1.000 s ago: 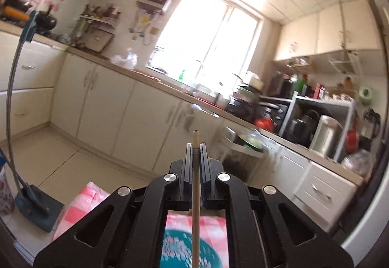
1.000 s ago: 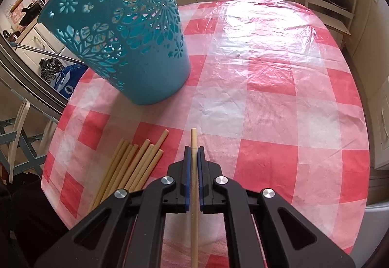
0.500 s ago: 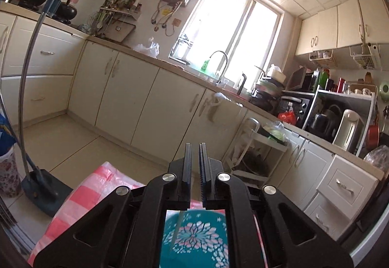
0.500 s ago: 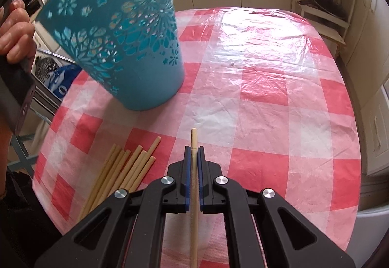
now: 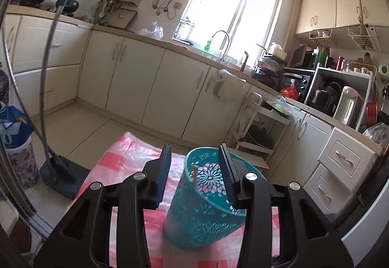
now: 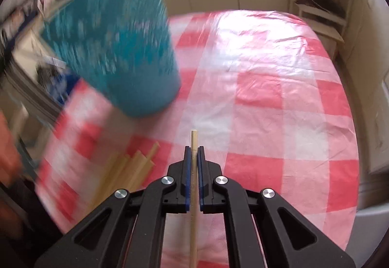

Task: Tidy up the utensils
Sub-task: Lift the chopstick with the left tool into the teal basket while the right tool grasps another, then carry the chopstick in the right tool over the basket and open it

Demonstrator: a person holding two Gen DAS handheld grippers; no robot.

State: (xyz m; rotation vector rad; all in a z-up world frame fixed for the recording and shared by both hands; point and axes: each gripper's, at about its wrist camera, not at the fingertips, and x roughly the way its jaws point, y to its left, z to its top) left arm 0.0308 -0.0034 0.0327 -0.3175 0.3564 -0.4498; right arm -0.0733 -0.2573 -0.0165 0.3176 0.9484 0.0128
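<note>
Here the left gripper (image 5: 195,165) is seen with its jaws opening, and nothing is pinched between the pads; through the gap the teal basket (image 5: 204,209) is viewed, standing on the checked cloth (image 5: 126,158). Inside the basket, against its near-left wall, the tip of one chopstick (image 5: 194,172) is visible. The basket's rim is partly covered by the right-hand finger (image 5: 227,175) of that gripper.

The right gripper (image 6: 193,161) is clamped on a single chopstick (image 6: 193,144), which runs straight along the fingers and sticks out a little beyond their tips. It is held above the cloth (image 6: 267,97). A loose bundle of chopsticks (image 6: 131,170) lies on the cloth to its lower left, blurred. The basket (image 6: 121,49) is seen upper left, also blurred, well apart from the held stick.
</note>
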